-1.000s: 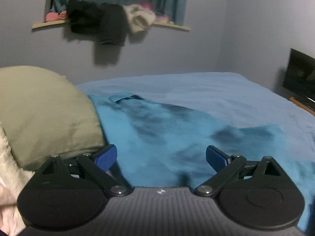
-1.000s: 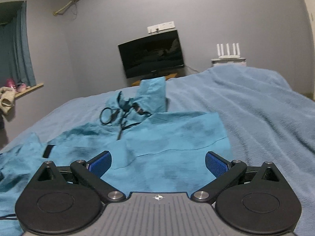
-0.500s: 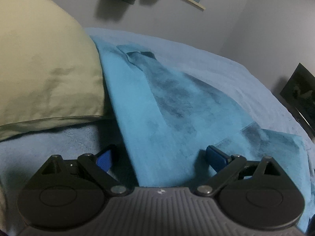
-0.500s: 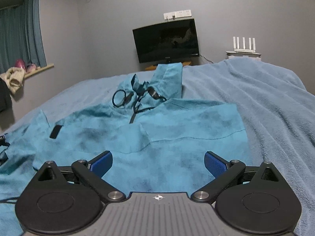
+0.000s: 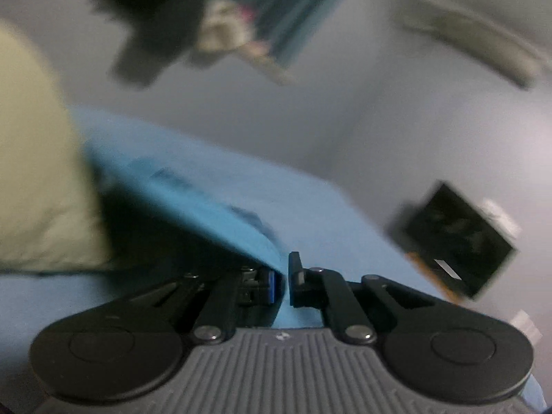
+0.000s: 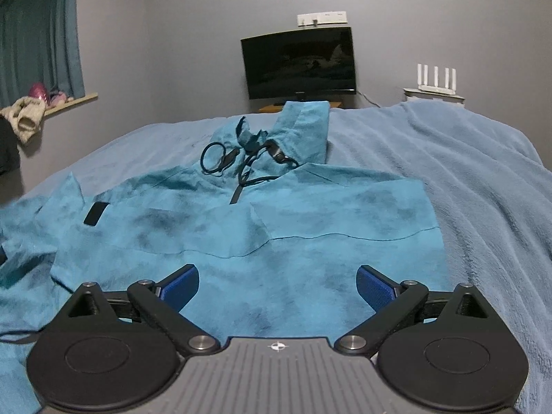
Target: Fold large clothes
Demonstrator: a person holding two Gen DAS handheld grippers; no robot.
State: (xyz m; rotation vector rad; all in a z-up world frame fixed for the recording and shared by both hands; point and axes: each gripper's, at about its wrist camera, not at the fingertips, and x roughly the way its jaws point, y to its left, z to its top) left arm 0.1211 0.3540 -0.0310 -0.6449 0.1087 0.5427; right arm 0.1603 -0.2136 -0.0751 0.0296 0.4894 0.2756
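Note:
A teal hooded jacket (image 6: 276, 220) lies spread on the blue bed, hood and black drawcords (image 6: 241, 158) at the far end. In the blurred left wrist view my left gripper (image 5: 283, 283) is shut on an edge of the jacket (image 5: 214, 214), which rises as a lifted fold from the jaws. My right gripper (image 6: 277, 284) is open and empty, hovering just over the jacket's near hem. The jacket's left sleeve (image 6: 24, 238) is bunched at the left.
A blue blanket (image 6: 483, 186) covers the bed. An olive pillow (image 5: 38, 186) lies left of the left gripper. A TV (image 6: 298, 63) stands beyond the bed's end, a router (image 6: 436, 81) to its right, a windowsill with clothes (image 6: 27, 114) at the left.
My left gripper has shut on the jacket's edge and tilted upward, lifting the cloth. My right gripper has moved slightly forward over the jacket and stays open.

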